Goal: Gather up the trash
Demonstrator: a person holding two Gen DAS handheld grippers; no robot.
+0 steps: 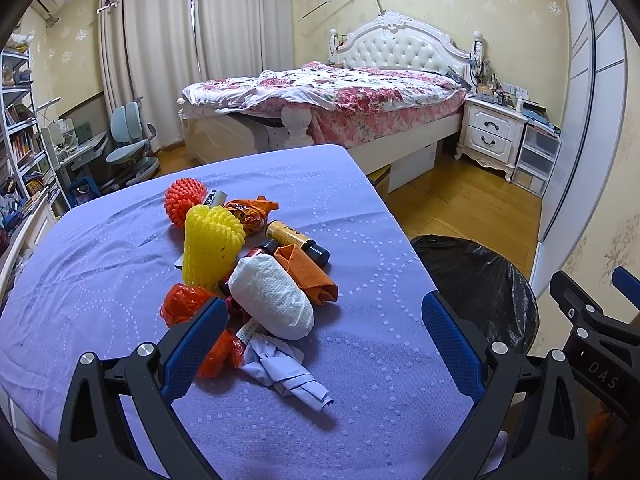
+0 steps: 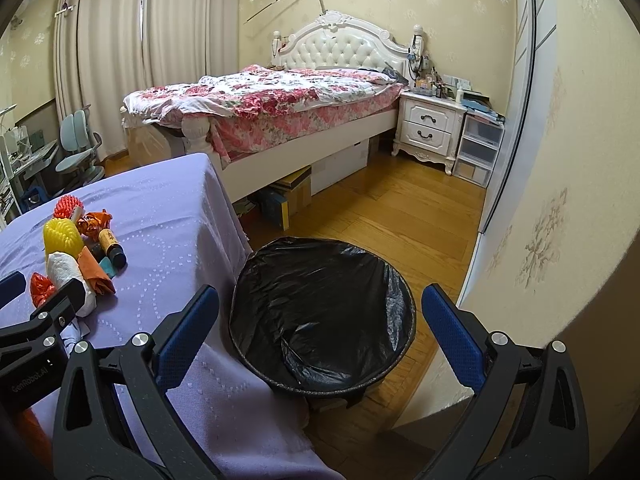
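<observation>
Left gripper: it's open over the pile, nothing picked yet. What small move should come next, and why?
Probably ease the left gripper forward and down to straddle the white paper wad, then close. Its fingers are spread wide and hold nothing, the wad lies nearest on top of the pile, and the black-lined bin stands open beside the table for the drop.

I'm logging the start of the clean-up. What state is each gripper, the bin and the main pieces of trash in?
left gripper: open, holding nothing, over the trash pile
right gripper: open, empty, over the bin
bin: open, black liner, no trash visible inside
white paper wad: crumpled, on the table
yellow foam net: upright in the pile
yellow bottle: lying on its side
</observation>
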